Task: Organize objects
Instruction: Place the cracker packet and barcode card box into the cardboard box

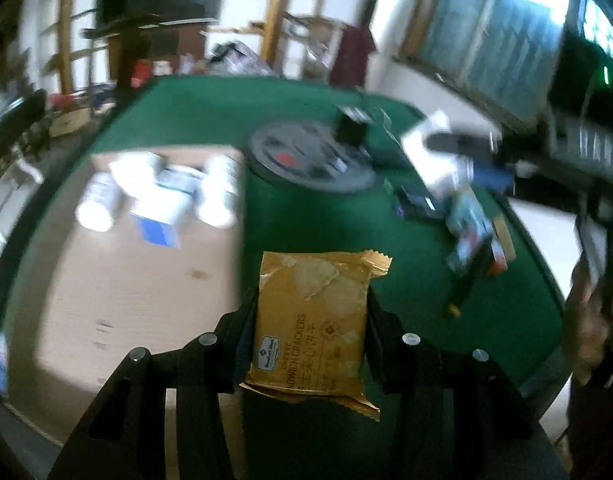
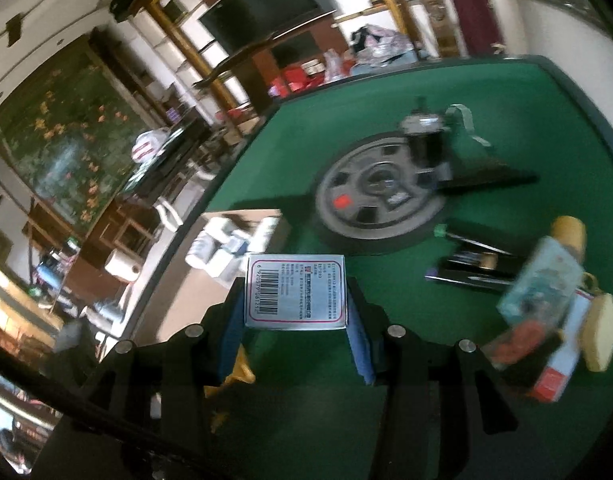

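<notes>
Both hands are loaded! The left gripper [image 1: 312,312] has its jaws pinched on a gold cracker packet [image 1: 312,320], carried above the green table [image 1: 178,104] right at the edge of the cardboard sheet [image 1: 118,300]. The right gripper [image 2: 296,300] is clamped partway closed on a small silver box [image 2: 296,290] with a barcode, held over the felt.

Progress looks partial: a few white bottles and a blue-and-white box [image 1: 158,216] already sit grouped on the cardboard's far end, so sorting seems under way. Still loose on the right of the table is a jumble [image 2: 546,304] of packets, a dark case and something yellow, beside the round centre disc [image 2: 380,196].

Motion blur smears that jumble, so the items are hard to name, and the bottle labels are unreadable.
</notes>
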### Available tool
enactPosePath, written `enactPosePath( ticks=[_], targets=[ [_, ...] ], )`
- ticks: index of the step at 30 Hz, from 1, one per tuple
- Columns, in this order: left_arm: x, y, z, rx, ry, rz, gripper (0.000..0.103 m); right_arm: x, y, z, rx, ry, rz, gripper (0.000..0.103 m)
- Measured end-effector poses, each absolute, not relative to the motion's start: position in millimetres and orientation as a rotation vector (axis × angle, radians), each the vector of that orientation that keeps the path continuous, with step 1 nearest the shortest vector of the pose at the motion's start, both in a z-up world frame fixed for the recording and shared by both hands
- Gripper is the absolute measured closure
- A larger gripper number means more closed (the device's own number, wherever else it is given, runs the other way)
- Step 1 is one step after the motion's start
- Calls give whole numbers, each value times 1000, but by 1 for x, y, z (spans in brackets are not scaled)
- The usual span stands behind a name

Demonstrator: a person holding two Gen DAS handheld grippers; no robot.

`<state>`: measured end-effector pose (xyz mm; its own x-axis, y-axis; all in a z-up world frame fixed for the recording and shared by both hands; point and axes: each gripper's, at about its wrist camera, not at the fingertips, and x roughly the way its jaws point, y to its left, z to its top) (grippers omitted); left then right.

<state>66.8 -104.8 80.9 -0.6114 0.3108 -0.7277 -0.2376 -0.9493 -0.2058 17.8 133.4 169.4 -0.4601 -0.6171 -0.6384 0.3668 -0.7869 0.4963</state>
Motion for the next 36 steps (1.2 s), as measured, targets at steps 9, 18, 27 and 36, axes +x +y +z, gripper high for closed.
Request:
enactPosePath(
  ticks=[9,18,27,36],
  targets=[
    [7,-205,57,-1417,-135,2748,61,2,18,138,1247,-253,-2046,58],
    [-43,-222,22,-1541,-187,2682,61,-4,-50,108,1288,73,-2150,58],
    [-45,-243,25,-1522,-359,2673,52,-13,-69,91,1302,289,-2243,58],
    [-41,-255,25,-1519,-519,2713,43,-22,-47,115,1220,187,-2323,54]
  ],
)
